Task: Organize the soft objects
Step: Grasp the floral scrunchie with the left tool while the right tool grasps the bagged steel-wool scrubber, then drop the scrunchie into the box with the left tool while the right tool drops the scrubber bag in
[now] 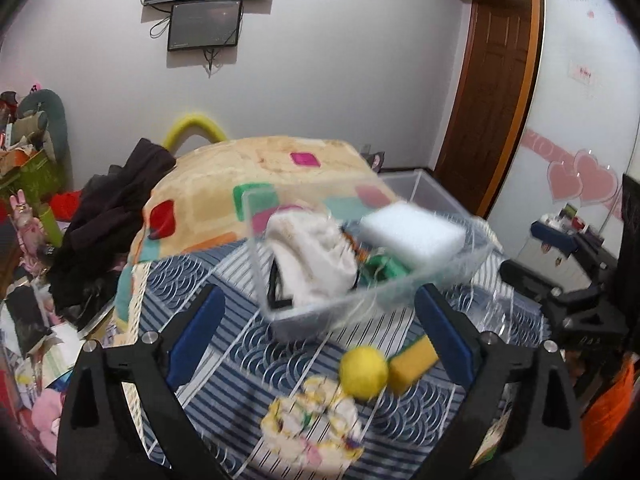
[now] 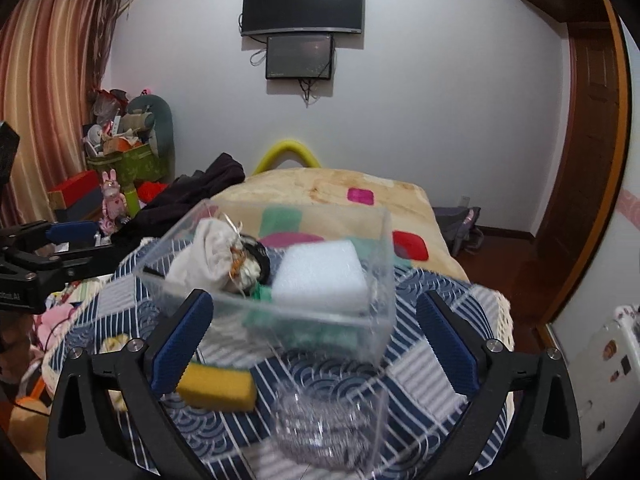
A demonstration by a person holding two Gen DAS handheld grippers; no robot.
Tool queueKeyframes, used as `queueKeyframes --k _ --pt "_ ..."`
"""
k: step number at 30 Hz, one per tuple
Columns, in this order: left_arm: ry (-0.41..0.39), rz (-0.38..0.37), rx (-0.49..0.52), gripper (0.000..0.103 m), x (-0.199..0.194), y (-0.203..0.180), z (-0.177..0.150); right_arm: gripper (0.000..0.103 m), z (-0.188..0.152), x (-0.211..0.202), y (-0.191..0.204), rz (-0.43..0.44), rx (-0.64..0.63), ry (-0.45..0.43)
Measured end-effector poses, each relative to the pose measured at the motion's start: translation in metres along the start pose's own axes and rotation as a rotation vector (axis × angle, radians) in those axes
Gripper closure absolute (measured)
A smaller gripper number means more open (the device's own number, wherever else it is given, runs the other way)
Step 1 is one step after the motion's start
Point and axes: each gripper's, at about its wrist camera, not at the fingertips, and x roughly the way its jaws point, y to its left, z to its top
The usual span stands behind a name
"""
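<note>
A clear plastic box [image 1: 384,286] [image 2: 360,312] stands on the blue patterned cloth. It holds a white sponge block [image 1: 412,234] [image 2: 320,276], a white cloth pouch [image 1: 312,256] [image 2: 208,256] and a green item [image 1: 386,268] [image 2: 260,294]. A yellow ball [image 1: 364,372], a yellow sponge [image 1: 412,364] [image 2: 218,386] and a flowery cloth [image 1: 312,424] lie in front of the box. A steel scourer [image 2: 324,428] sits in a small clear box. My left gripper [image 1: 320,336] is open and empty. My right gripper [image 2: 316,340] is open and empty.
A colourful blanket [image 1: 260,172] [image 2: 344,200] and dark clothes [image 1: 108,216] lie behind the box. Another clear bin [image 1: 424,190] stands at the far right. Clutter and toys [image 2: 120,152] fill the left side. The other gripper shows at the edges [image 1: 580,308] [image 2: 36,256].
</note>
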Motion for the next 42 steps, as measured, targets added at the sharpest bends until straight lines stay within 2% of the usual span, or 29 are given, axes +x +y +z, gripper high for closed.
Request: queueKeyframes --k 6,15,22,23,24,26,27,29,30,32,35,38,42 --pt "0.089 0.012 -0.013 0.006 0.011 0.007 -0.039 0.000 -0.027 0.004 -0.003 -0.015 0.019 0.065" --pt "0.248 -0.014 -0.122 0.006 0.047 0.020 -0.084 0.000 -0.062 0.022 -0.018 -0.022 0.105 0.183" --pt "0.257 -0.003 -0.091 0.006 0.056 0.008 -0.097 0.001 -0.083 0.034 -0.025 -0.037 0.148 0.259" --pt "0.250 0.004 -0.081 0.007 0.056 0.006 -0.097 0.005 -0.085 0.034 -0.023 -0.031 0.141 0.265" --pt "0.244 0.011 -0.072 0.010 0.056 0.004 -0.098 0.008 -0.086 0.034 -0.021 -0.028 0.132 0.266" --pt "0.233 0.028 -0.057 0.022 0.056 0.002 -0.099 0.023 -0.087 0.031 -0.014 -0.033 0.099 0.264" --pt "0.228 0.034 -0.051 0.025 0.055 0.001 -0.099 0.027 -0.088 0.030 -0.011 -0.028 0.084 0.265" --pt "0.219 0.040 -0.056 0.034 0.054 0.002 -0.100 0.042 -0.089 0.028 -0.009 -0.017 0.078 0.259" --pt "0.216 0.038 -0.063 0.037 0.053 0.003 -0.100 0.043 -0.090 0.026 -0.010 -0.016 0.084 0.256" --pt "0.212 0.030 -0.074 0.054 0.052 0.005 -0.100 0.048 -0.091 0.023 -0.014 -0.021 0.108 0.247" --pt "0.209 0.016 -0.079 0.071 0.050 0.006 -0.099 0.056 -0.092 0.018 -0.021 -0.025 0.138 0.234" --pt "0.210 -0.001 -0.086 0.082 0.047 0.008 -0.099 0.061 -0.090 0.014 -0.023 -0.027 0.150 0.221" --pt "0.203 -0.020 -0.079 0.087 0.039 0.008 -0.100 0.065 -0.089 0.010 -0.029 -0.027 0.159 0.203"
